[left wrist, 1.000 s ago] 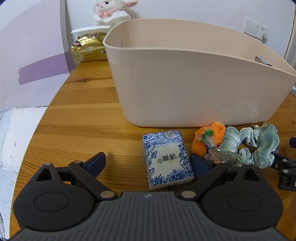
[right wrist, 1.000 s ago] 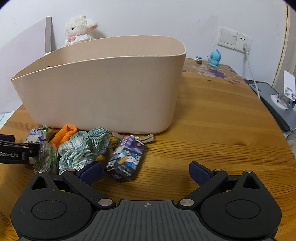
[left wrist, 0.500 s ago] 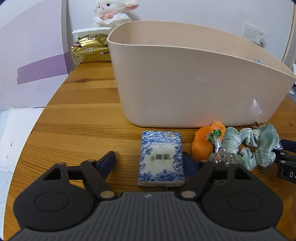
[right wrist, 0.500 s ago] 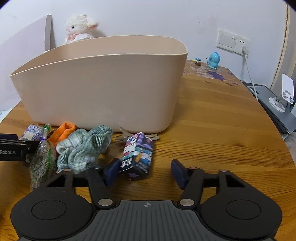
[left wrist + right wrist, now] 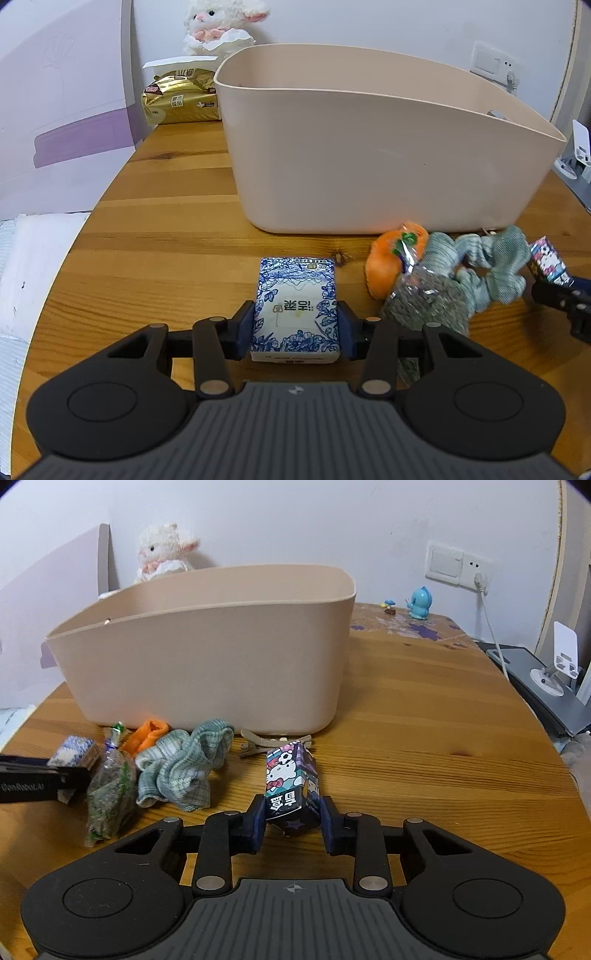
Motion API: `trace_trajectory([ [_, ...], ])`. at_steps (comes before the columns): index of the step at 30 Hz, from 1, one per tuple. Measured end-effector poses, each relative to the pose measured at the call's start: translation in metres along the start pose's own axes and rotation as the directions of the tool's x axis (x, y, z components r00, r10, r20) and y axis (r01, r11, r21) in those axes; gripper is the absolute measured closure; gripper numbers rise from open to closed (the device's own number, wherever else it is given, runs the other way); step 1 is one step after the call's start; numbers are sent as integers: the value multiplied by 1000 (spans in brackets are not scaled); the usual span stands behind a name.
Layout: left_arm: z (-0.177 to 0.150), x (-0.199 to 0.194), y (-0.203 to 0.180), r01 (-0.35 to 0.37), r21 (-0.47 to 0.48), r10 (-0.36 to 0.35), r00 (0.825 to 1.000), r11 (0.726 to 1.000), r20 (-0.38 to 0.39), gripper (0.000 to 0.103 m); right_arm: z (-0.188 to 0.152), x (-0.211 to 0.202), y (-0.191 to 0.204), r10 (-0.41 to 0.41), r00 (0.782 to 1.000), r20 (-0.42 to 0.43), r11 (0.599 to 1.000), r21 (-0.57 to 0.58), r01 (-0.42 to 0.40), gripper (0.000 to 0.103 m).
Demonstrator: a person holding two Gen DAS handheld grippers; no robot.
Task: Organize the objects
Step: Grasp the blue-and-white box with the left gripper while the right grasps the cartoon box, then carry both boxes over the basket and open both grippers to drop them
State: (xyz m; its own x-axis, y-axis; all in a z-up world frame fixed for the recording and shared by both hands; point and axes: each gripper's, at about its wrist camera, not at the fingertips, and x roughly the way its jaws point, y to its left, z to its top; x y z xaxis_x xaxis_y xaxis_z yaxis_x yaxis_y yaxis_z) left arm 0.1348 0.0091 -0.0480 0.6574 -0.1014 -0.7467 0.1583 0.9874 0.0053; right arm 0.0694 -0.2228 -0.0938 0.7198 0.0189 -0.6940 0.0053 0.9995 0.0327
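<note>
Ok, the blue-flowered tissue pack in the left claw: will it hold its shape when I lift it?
Probably light and a bit squashy: the tissue pack looks like soft wrapped paper, so the left claw pinching its sides may dent it. It lies flat, so rolling seems unlikely. The glossy wrapper could slip slightly.

"GenRobot.AI" is printed on the left claw (image 5: 70, 775) arm's black side.

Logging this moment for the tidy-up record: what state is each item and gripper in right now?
Left gripper: shut on the tissue pack.
Tissue pack: flat on the table, clamped at both sides.
Right gripper: shut on the cartoon box.
Cartoon box: gripped, tilted.
Bin: upright; contents hidden.
Cloth: crumpled on the table.
Hair clip: lying by the bin.
</note>
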Motion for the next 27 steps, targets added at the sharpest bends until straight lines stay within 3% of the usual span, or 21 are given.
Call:
trace_trajectory([
  [16,4,-69,7,3,-14,-1,992,1000,122,55,15,-85,5,54,980,192,999,-12,-53,75],
  [27,50,-99,0,-7,25,1,966,1000,257,55,53,-98,8,62,952,300,998,-27,-57,75],
])
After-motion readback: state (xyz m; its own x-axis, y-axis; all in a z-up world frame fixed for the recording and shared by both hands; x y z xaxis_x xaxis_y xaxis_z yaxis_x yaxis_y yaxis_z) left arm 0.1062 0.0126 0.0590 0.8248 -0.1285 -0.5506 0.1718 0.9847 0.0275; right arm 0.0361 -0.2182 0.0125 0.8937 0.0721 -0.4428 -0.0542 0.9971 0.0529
